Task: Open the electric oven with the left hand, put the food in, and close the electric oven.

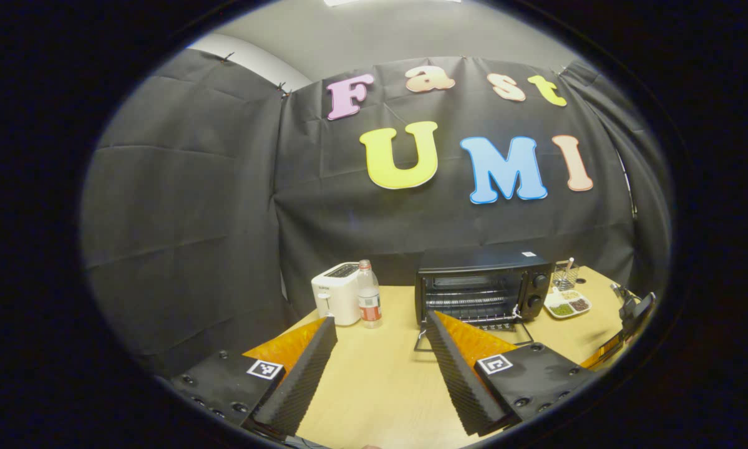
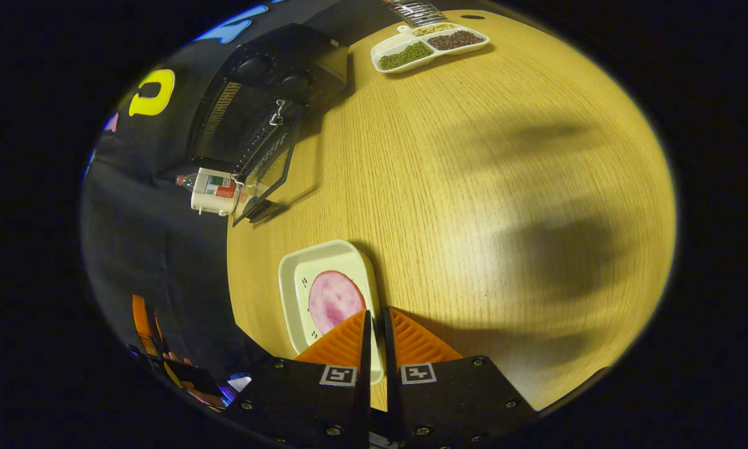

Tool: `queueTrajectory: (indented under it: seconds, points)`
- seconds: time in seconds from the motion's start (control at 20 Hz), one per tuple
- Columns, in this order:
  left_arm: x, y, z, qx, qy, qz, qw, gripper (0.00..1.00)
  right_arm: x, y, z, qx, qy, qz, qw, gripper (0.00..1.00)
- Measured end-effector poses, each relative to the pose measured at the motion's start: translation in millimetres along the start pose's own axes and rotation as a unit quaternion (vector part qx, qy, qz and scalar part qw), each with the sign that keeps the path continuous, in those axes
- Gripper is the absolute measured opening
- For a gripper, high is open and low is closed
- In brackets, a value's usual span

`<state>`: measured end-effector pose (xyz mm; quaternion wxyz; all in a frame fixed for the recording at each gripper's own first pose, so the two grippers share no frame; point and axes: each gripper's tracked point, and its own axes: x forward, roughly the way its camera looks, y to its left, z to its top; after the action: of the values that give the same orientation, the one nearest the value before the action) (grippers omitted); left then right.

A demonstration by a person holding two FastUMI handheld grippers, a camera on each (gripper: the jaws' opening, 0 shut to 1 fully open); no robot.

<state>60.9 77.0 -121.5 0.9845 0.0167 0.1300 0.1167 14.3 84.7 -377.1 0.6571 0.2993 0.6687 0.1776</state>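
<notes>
Oven door was down; right claw clamped tray rim, left claw apart. Keep tray level going in.

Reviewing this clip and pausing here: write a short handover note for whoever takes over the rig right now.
Left gripper: open, holding nothing, above the table, facing the oven.
Right gripper: shut on the rim of the cream tray that carries the ham slice.
Done: oven door is down, rack exposed.
Left: carry the tray into the oven, release, then close the door with the left gripper.
</notes>
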Motion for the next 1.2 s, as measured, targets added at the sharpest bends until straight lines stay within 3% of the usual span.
queueTrajectory:
  seconds: [0.25,0.35,0.4,0.65,0.85,0.95,1.2]
  points:
    - [3,0,1,0.001,0.000,-0.003,1.000,0.98,-1,-1,-4,-0.008,0.018,-0.012,1.000,0.12]
    - [3,1,3,0.003,-0.002,-0.004,1.000,0.98,-1,-7,2,-0.018,0.013,-0.035,0.999,0.11]
    - [2,0,4,0.004,-0.004,-0.004,1.000,0.97,-2,-5,0,-0.017,0.009,-0.029,0.999,0.02]
    - [3,4,5,0.004,-0.005,-0.006,1.000,0.97,-2,-1,1,-0.022,-0.007,-0.026,0.999,0.01]
    - [1,5,10,0.003,-0.010,-0.009,1.000,0.94,-9,13,2,-0.015,-0.026,0.001,1.000,0.01]
    - [0,4,11,0.003,-0.011,-0.012,1.000,1.00,-11,26,3,-0.008,-0.031,0.020,0.999,0.01]
    - [0,-2,10,0.006,-0.013,-0.021,1.000,0.98,-20,59,12,0.030,-0.058,0.053,0.996,0.01]
